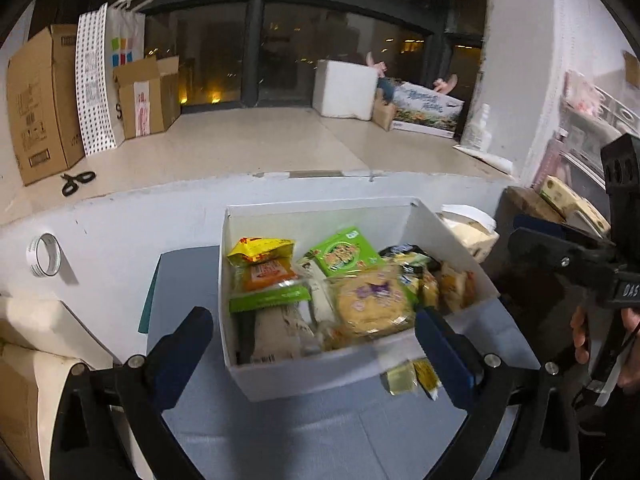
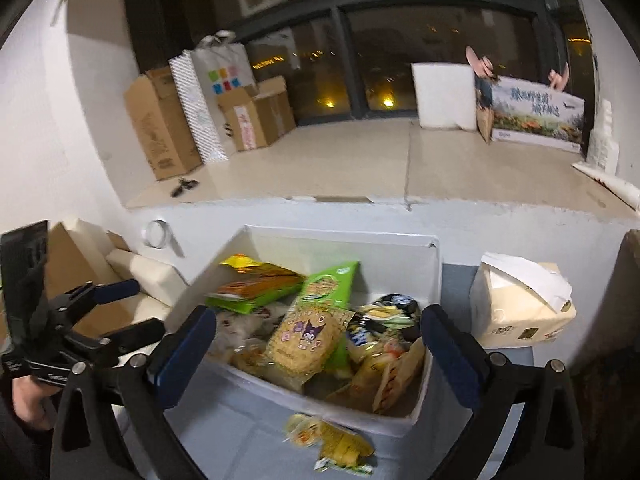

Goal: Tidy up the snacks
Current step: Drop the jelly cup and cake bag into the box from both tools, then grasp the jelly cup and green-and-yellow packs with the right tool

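A white open box stands on the grey-blue table, filled with snacks. Among them are a round yellow cookie pack, a green carton and a yellow-orange packet. Small yellow packets lie on the table just in front of the box. My left gripper is open at the box's near left side and holds nothing. My right gripper is open at the near right side, also with nothing in it.
A tape roll hangs on the white wall behind the table. A tissue pack sits right of the box. On the ledge above are scissors, cardboard boxes and a white foam box.
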A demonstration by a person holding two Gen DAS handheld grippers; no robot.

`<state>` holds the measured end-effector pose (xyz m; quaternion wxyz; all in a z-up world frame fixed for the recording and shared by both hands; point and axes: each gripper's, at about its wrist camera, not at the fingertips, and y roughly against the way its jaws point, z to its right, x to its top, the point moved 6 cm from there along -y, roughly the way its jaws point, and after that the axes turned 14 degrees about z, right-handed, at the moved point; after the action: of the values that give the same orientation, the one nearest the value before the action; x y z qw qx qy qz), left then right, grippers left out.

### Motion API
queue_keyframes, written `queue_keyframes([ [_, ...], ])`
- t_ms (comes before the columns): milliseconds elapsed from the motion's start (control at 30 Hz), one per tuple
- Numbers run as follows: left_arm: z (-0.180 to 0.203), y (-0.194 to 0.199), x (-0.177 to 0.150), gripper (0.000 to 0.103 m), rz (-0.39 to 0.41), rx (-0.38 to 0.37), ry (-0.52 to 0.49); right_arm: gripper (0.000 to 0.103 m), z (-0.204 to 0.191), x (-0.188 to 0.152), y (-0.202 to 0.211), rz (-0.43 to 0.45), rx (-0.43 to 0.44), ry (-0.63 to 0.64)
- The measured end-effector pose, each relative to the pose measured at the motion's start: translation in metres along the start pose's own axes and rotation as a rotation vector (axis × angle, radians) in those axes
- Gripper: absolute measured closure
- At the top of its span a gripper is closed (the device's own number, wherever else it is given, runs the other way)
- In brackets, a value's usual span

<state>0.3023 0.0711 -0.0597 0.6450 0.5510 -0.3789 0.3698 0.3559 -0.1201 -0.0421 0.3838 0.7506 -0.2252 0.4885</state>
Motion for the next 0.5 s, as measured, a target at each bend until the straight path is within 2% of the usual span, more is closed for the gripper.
queue_keyframes([
  [167,0.024,0.043,-0.027,0.000,0.023,-0.067,-0.010,0.000,-0.018,-0.024,0.050,0.060,0.054,0.006],
  [233,0.035,0.059,-0.050,0.000,0.023,-0.068,-0.018,0.000,-0.021,-0.046,0.068,0.059,0.053,0.002],
  [367,0.045,0.078,-0.084,0.000,0.012,-0.100,0.059,0.000,-0.018,-0.105,0.088,0.007,-0.008,0.008],
  [500,0.053,0.091,-0.110,0.000,-0.002,-0.105,0.128,0.000,-0.015,-0.154,0.087,-0.081,-0.038,0.013],
])
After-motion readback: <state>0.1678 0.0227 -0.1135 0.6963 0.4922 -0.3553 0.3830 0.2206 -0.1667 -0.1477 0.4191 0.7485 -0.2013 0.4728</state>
